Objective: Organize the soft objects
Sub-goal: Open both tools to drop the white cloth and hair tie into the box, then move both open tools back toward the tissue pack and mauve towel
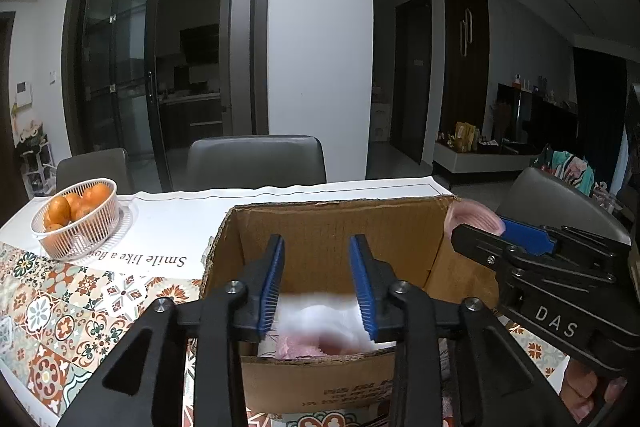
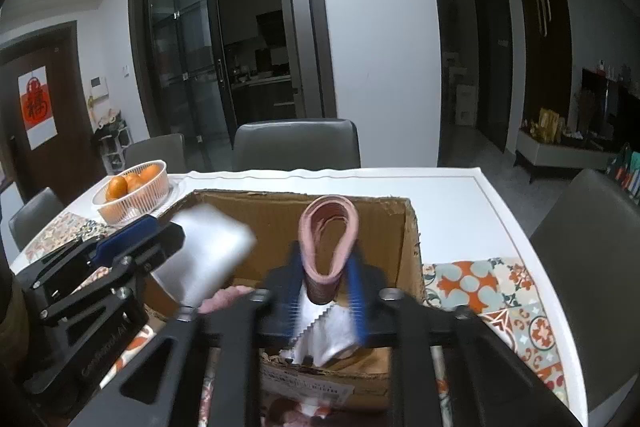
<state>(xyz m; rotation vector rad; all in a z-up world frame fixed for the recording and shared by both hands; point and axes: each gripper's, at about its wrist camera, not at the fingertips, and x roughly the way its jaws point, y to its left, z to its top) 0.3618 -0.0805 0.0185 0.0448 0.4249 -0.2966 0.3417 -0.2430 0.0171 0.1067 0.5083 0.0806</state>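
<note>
An open cardboard box (image 1: 332,227) stands on the table, also in the right wrist view (image 2: 412,251). My left gripper (image 1: 318,287) is open over the box, above a blurred white soft item (image 1: 320,319) and a pink one (image 1: 296,347). In the right wrist view the left gripper (image 2: 132,239) shows at the left, with the white item (image 2: 204,255) blurred in the air beside it. My right gripper (image 2: 326,295) is shut on a rolled pink cloth (image 2: 328,239) above the box; it also shows in the left wrist view (image 1: 500,231). A white cloth (image 2: 324,331) lies below it.
A white basket of oranges (image 1: 76,219) stands at the table's left on a white mat (image 1: 320,195). A patterned tablecloth (image 1: 60,315) covers the near part. Grey chairs (image 1: 256,157) stand behind the table and at the right (image 2: 588,251).
</note>
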